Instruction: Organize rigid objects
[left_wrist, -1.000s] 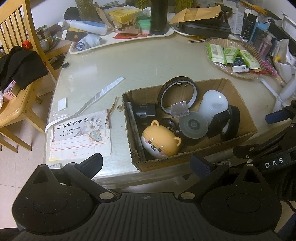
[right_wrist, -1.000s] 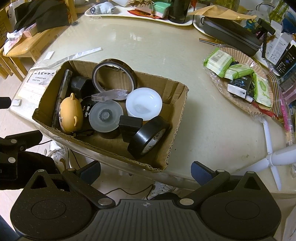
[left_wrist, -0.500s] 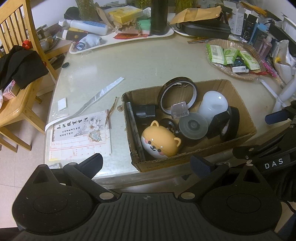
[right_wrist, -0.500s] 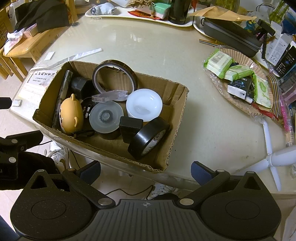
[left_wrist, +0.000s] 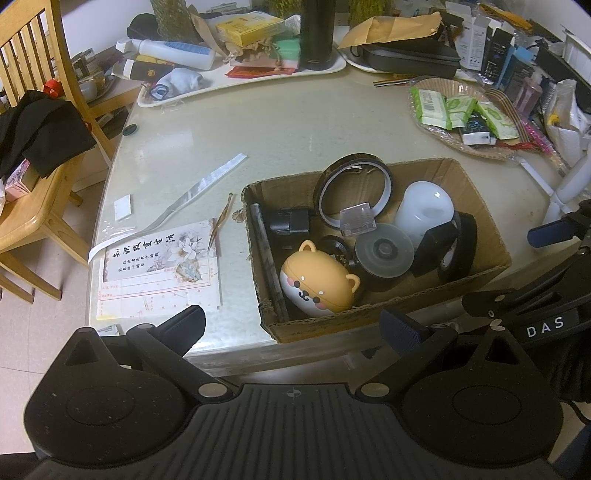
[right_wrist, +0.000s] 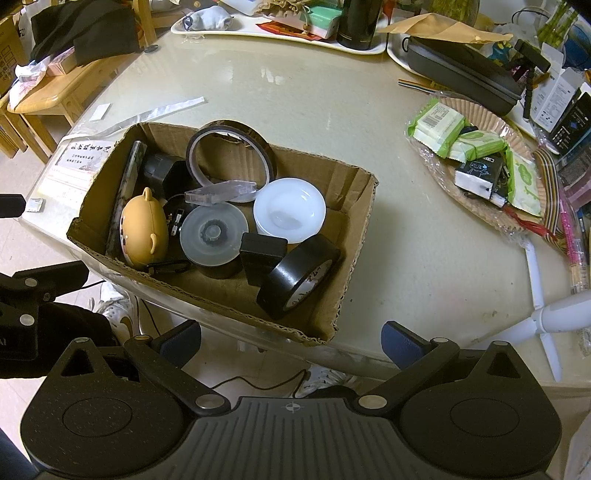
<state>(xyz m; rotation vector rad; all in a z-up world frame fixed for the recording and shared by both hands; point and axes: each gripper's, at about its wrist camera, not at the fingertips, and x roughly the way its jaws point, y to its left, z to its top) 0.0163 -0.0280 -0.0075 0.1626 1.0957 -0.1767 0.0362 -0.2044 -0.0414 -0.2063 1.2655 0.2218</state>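
A cardboard box (left_wrist: 491, 236) (right_wrist: 354, 236) sits at the table's near edge. It holds a yellow dog-shaped case (left_wrist: 317, 284) (right_wrist: 142, 230), a brown tape ring (left_wrist: 352, 188) (right_wrist: 229, 155), a white cup (left_wrist: 424, 210) (right_wrist: 290, 210), a black tape roll (left_wrist: 460, 247) (right_wrist: 299, 280), a clear-lidded spool (left_wrist: 384, 254) (right_wrist: 214, 234), a clear plastic piece (right_wrist: 219, 192) and a black adapter (left_wrist: 290, 223). My left gripper (left_wrist: 291, 328) is open and empty, in front of the box. My right gripper (right_wrist: 291, 343) is open and empty, below the box's near corner.
A printed card (left_wrist: 159, 269) and a plastic strip (left_wrist: 199, 192) lie left of the box. A wicker tray of wipes (right_wrist: 476, 162) is at the right. White trays of clutter (left_wrist: 240, 70) line the far edge. A wooden chair (left_wrist: 33, 147) stands at the left.
Both views have shifted very slightly. The box and its contents have not moved, and both grippers stay open.
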